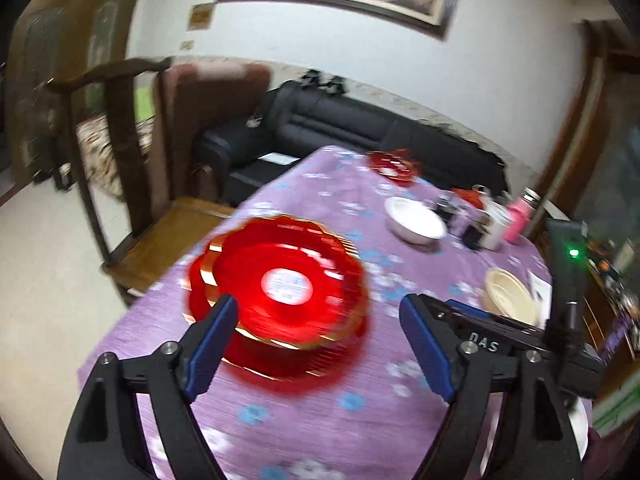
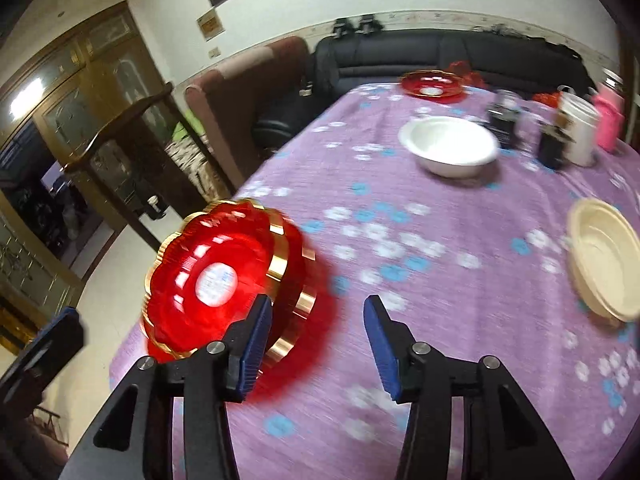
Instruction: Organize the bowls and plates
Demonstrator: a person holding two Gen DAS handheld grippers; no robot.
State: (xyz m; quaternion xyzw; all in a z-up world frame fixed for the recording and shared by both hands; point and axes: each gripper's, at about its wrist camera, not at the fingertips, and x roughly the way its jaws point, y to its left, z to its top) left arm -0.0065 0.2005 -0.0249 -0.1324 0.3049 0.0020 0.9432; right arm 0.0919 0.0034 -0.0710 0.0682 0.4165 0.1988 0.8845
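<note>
1. On the table [image 1: 312,432], under a purple flowered cloth, a stack of red plates [image 1: 280,288] with gold rims sits near the left edge.
2. Left gripper [image 1: 320,344] hangs over the cloth with its jaws spread wide and holding nothing; its left blue pad overlaps the near rim of the red stack in the left wrist view, though contact cannot be told.
3. Right gripper [image 2: 316,352] also has its jaws released and empty, with the red stack just to its left.
4. Farther along the table, a white bowl [image 2: 450,146] stands alone, and a cream bowl [image 2: 604,264] lies near the right edge, well apart from it.
5. At the far end, 1 more red plate [image 2: 432,86] rests on the cloth.
6. Behind the white bowl, dark jars [image 2: 504,120], a white cup [image 2: 578,132] and a pink bottle [image 2: 608,120] are grouped together.
</note>
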